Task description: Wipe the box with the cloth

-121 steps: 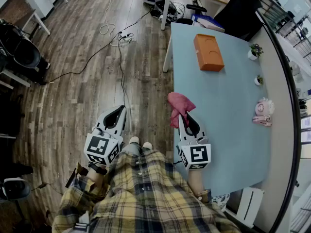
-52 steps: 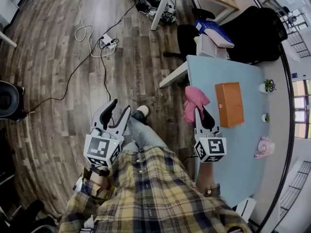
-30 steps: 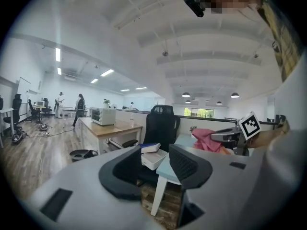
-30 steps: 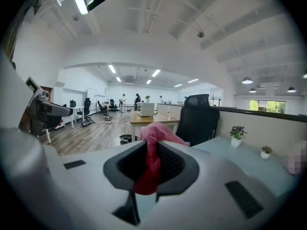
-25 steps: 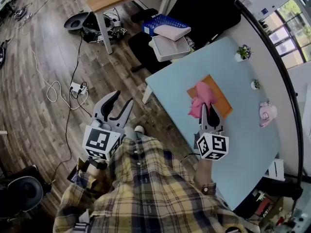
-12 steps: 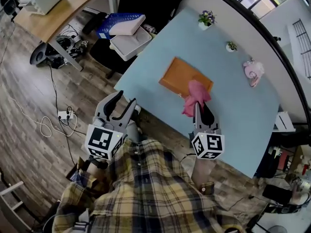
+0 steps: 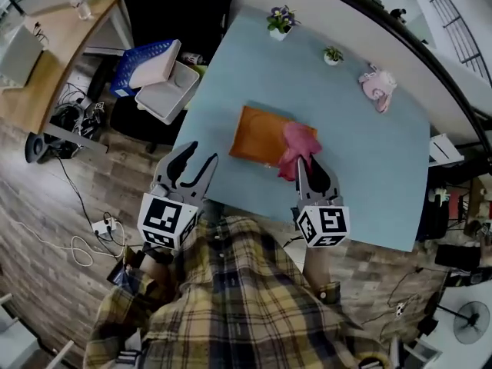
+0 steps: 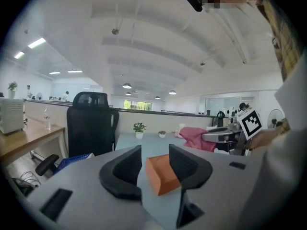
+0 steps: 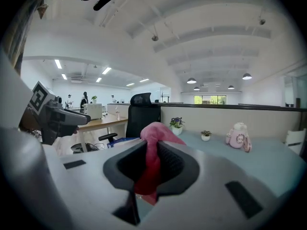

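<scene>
right gripper point(image 7: 306, 167): jaws clamped on pink cloth point(image 7: 295, 146); cloth bunched between the pads, poking out past the tips and hanging below them.
cloth vs box: in head view, overlaps the right end of orange box point(image 7: 260, 135); touching or just above, cannot tell.
left gripper point(image 7: 200, 154): jaws apart, nothing gripped; at the table's near-left corner, pointed at the box. box framed in the gap but lying beyond the tips.
box position: flat on light blue table point(image 7: 369, 152), close to the person's edge.
markings: black-and-white square markers on both gripper cubes.
containers: two small plant pots point(image 7: 278, 21) along the far edge, a plant in each. blue crate point(image 7: 132, 69) left of the table, pale flat item on top; white tray point(image 7: 172, 92) just beside it.
other: pink toy point(image 7: 377, 88) at the table's far right.
</scene>
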Available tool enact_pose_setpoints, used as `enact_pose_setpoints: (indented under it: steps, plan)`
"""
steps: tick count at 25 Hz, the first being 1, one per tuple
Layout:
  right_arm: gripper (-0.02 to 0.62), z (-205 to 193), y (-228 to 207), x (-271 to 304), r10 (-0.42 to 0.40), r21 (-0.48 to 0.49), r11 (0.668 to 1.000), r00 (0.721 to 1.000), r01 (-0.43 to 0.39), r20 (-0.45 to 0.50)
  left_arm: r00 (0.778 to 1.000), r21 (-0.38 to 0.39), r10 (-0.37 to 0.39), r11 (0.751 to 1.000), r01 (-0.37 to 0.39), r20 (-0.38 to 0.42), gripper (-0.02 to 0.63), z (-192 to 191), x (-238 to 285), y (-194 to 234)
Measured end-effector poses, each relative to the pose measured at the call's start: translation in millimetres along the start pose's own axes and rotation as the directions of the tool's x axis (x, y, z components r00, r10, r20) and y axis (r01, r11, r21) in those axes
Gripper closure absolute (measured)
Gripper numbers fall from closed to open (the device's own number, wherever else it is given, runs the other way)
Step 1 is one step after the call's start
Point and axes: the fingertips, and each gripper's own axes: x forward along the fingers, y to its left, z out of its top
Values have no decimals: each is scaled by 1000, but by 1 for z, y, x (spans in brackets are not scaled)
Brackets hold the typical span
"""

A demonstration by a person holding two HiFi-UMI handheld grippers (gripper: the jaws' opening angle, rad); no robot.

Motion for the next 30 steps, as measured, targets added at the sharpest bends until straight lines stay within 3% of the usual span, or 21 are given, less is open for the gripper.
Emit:
enact_pose_setpoints:
  steps: [6, 15, 22, 30]
  plan:
    - [535, 22, -11, 40, -39, -6, 999, 999, 39, 4, 994, 0, -108, 994, 108, -35, 440, 9, 57, 16]
    - [535, 23, -23, 65, -92, 4, 996, 995, 92, -25, 957, -33, -265, 964, 263, -118, 442, -9, 112, 12]
    - [535, 24, -18, 79, -77, 5, 997, 996, 77, -33, 923, -70, -335, 942, 328, -190, 442, -36, 128, 3]
    - [535, 20, -10, 95, -41, 21, 999, 998, 42, -39, 892, -90, -365, 931, 354, -266, 445, -68, 138, -1]
